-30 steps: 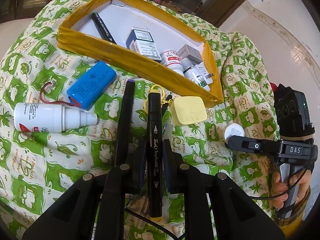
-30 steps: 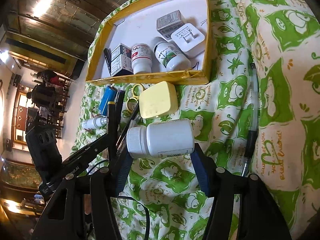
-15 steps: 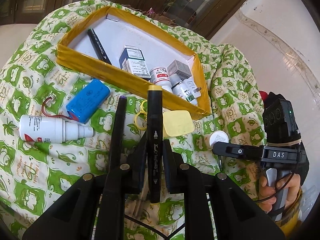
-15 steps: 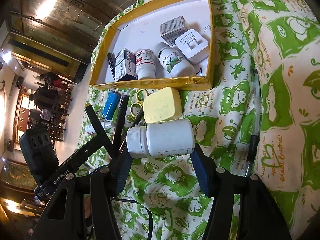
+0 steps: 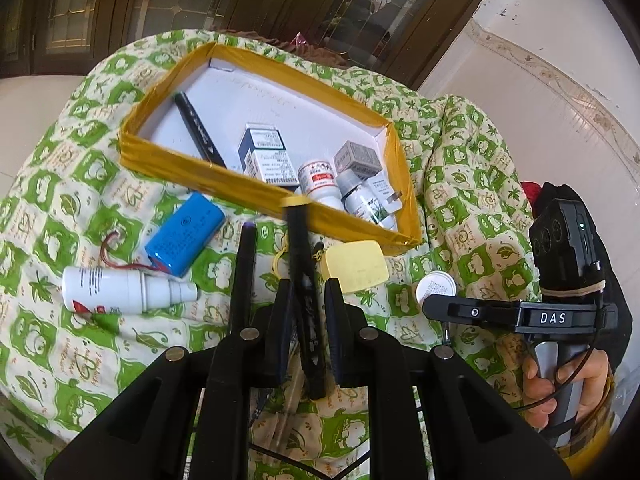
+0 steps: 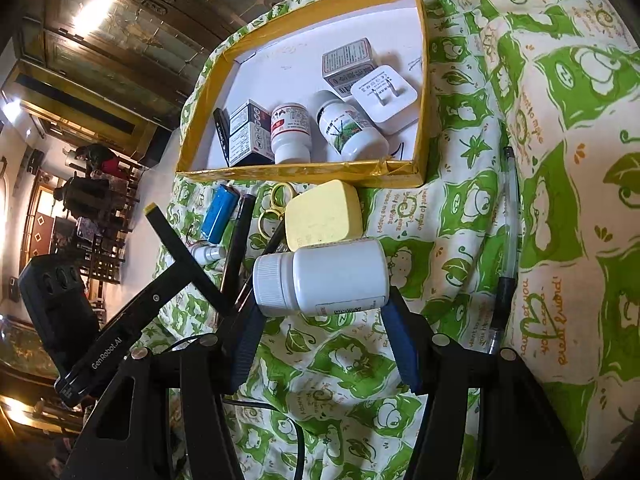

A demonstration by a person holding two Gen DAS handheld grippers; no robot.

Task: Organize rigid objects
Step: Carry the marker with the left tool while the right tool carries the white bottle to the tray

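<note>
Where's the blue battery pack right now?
Left wrist view, left of centre: the blue battery pack lies on the green cloth, outside the yellow box, just above the white spray bottle.

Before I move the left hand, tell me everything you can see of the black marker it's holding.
The black marker is a slim, plastic-looking stick with a yellow end cap and pale, blurred lettering along its barrel. The left gripper is shut on its middle, both pads pressing its sides. It is lifted off the cloth, yellow end aimed at the tray.
</note>
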